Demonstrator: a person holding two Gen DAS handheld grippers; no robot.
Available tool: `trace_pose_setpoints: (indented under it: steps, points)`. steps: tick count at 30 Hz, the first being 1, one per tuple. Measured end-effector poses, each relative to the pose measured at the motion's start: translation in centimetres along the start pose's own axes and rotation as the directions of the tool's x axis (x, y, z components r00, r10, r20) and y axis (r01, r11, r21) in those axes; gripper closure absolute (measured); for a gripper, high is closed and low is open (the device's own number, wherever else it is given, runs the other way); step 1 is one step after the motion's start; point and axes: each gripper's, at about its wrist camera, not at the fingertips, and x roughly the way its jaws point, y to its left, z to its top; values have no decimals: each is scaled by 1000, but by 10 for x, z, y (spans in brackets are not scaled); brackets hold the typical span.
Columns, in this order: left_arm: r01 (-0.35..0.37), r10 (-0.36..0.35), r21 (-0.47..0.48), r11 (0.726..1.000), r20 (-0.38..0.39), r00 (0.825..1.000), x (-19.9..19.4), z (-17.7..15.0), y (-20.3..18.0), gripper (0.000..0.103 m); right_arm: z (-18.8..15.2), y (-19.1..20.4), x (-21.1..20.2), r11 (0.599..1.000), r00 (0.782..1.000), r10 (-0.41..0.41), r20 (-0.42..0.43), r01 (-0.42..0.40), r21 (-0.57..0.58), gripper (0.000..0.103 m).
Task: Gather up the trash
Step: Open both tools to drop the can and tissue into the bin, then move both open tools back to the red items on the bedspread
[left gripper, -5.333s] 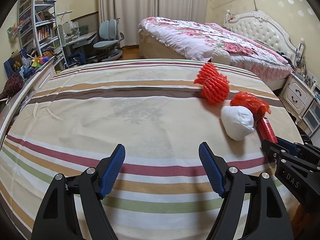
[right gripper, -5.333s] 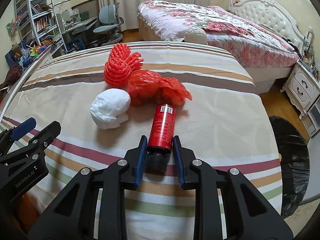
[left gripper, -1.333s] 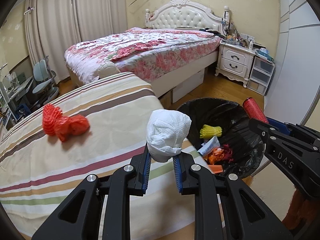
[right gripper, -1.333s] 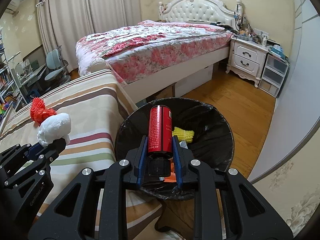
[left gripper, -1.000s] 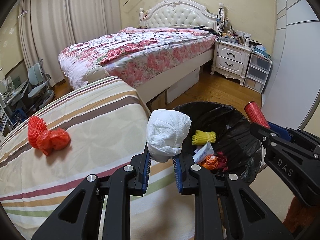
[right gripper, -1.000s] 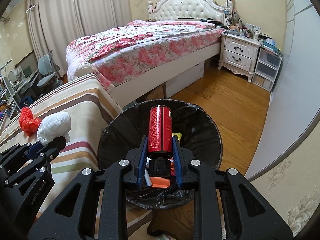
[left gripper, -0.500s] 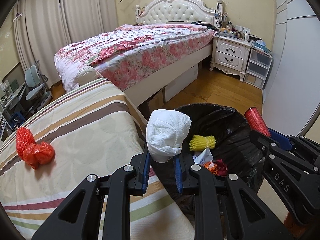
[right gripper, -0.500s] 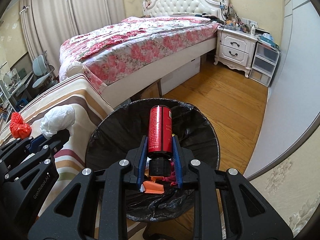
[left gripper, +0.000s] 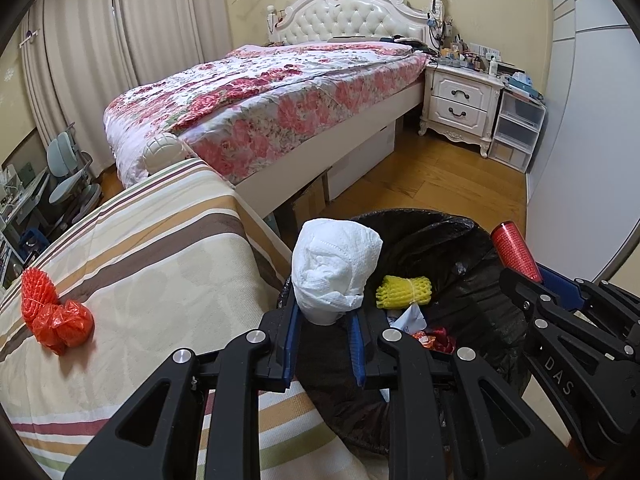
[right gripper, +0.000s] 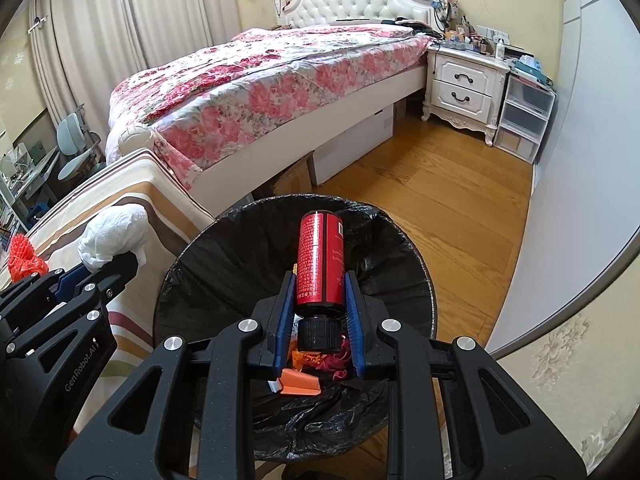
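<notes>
Two red net wads [left gripper: 54, 314] lie touching each other at the left on the striped bench [left gripper: 132, 264], well apart from everything else; in the right wrist view only one red clump [right gripper: 22, 262] shows at the far left edge. One white paper wad [left gripper: 334, 274] sits clamped between the blue pads of the left hand-held gripper [left gripper: 323, 338], held above the near rim of the one black-lined bin [left gripper: 436, 240] where it meets the bench edge. Inside the bin, one yellow net bundle [left gripper: 404, 290] lies next to a white scrap and some red and orange bits, too jumbled to count. One red can [right gripper: 320, 264] is clamped, cap toward the camera, in the right hand-held gripper [right gripper: 318, 330], directly over the bin's open mouth with orange and red scraps visible below it. From the left wrist view the can's end [left gripper: 514, 256] pokes up at the right above the bin's far side. Behind stand one flowered bed [left gripper: 280, 96] and one white nightstand [left gripper: 462, 106] with two drawers, on a wooden floor.
</notes>
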Motion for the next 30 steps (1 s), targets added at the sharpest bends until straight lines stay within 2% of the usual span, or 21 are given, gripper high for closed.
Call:
trace_pose_setpoints:
  steps: [10,13,15,17,21,24,30]
  points:
    - [2,-2,5,1000,-12,1000,6,0,-4,79,0,-3,2,1000,1000,-9,-5,9,8,79]
    - [1,-1,5,1000,-18,1000,6,-1,-3,70,0,-4,3,1000,1000,-15,-1,15,17,78]
    - [-1,1,5,1000,-16,1000,5,-2,-3,58,0,-5,4,1000,1000,-17,-2,17,18,76]
    - [-3,3,4,1000,-13,1000,4,-2,-2,53,-1,-5,3,1000,1000,-23,3,23,21,71]
    - [-4,4,-1,1000,-7,1000,1,-2,0,40,-1,-6,1,999,999,-33,5,32,28,69]
    - [-5,5,-11,1000,-2,1000,-3,-2,4,34,-1,-6,-2,999,999,-44,12,43,28,62]
    - [-36,36,-35,999,7,999,-13,-3,18,31,-1,2,-7,999,999,-43,18,42,23,52]
